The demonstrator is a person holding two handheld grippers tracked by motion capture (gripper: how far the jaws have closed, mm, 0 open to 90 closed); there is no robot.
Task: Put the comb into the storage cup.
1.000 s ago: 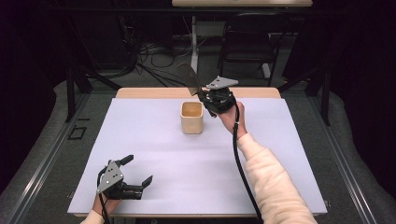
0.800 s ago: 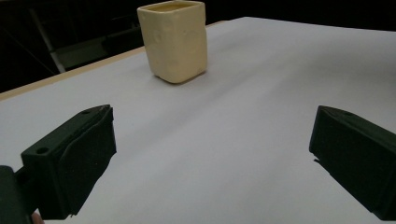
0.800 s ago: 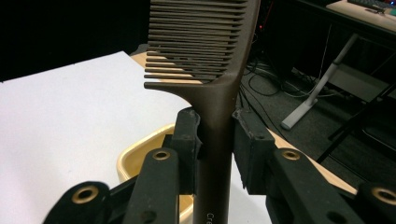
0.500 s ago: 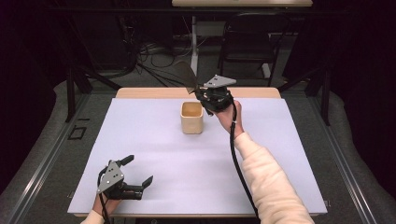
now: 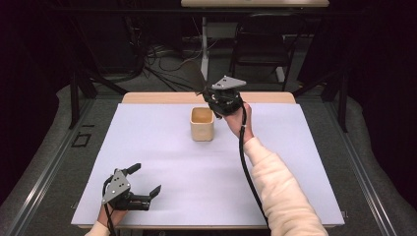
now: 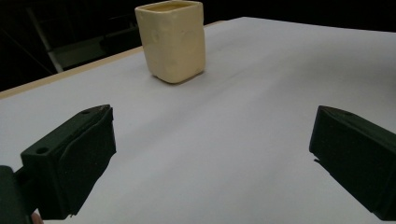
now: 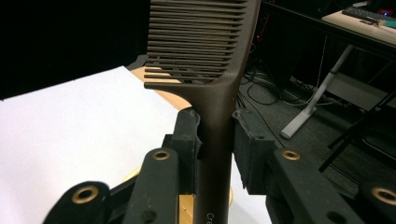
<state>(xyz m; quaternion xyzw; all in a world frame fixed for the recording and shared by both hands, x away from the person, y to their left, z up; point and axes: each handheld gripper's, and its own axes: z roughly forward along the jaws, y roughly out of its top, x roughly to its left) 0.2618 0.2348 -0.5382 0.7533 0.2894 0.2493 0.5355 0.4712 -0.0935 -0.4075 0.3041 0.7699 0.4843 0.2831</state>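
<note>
1. Almost nothing moved: your right gripper (image 5: 209, 93) stays clenched on the dark brown plastic comb (image 7: 210, 70), beside the far rim of the cream square cup (image 5: 202, 124).
2. Your left gripper (image 5: 146, 179) rests released, near left; lowering the comb into the cup seems next.

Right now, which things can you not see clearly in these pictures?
- Comb: right gripper view, teeth tips cut by the top edge, handle end by the bottom edge.
- Cup bottom inside: high view, hidden by its own wall.
- Handle lettering: right gripper view, cut off by the bottom edge.
</note>
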